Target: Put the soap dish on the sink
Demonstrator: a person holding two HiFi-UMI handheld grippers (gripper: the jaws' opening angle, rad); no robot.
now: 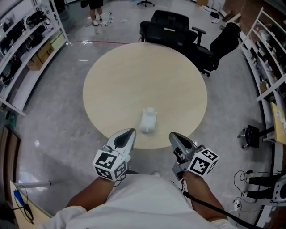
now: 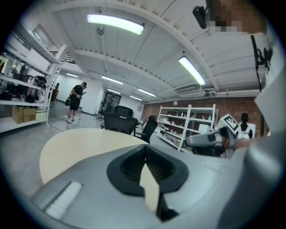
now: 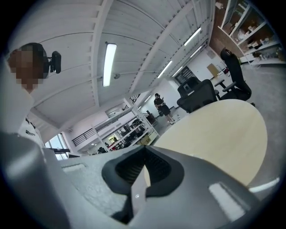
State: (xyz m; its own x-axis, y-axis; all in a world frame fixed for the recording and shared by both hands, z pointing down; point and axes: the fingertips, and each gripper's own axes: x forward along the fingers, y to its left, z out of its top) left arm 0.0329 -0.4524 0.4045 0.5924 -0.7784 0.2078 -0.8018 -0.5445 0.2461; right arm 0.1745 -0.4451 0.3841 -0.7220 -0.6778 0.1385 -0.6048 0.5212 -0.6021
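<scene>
A small white object [image 1: 148, 120], which looks like the soap dish, lies on the round beige table [image 1: 111, 89] near its front edge. My left gripper [image 1: 129, 133] hovers at the table's near rim, left of the white object, jaws shut and empty. My right gripper [image 1: 173, 136] hangs at the rim to the object's right, also shut with nothing in it. In the left gripper view the closed jaws [image 2: 145, 147] point level across the tabletop [image 2: 76, 147], and the right gripper [image 2: 210, 139] shows at the right. The right gripper view shows shut jaws [image 3: 144, 150] and the tabletop [image 3: 214, 134].
Black office chairs [image 1: 172, 27] stand behind the table. Shelving runs along the left [image 1: 27, 40] and the right [image 1: 268, 58]. A person [image 1: 95, 11] stands far back. Cables and a stand [image 1: 252, 134] lie on the floor at the right.
</scene>
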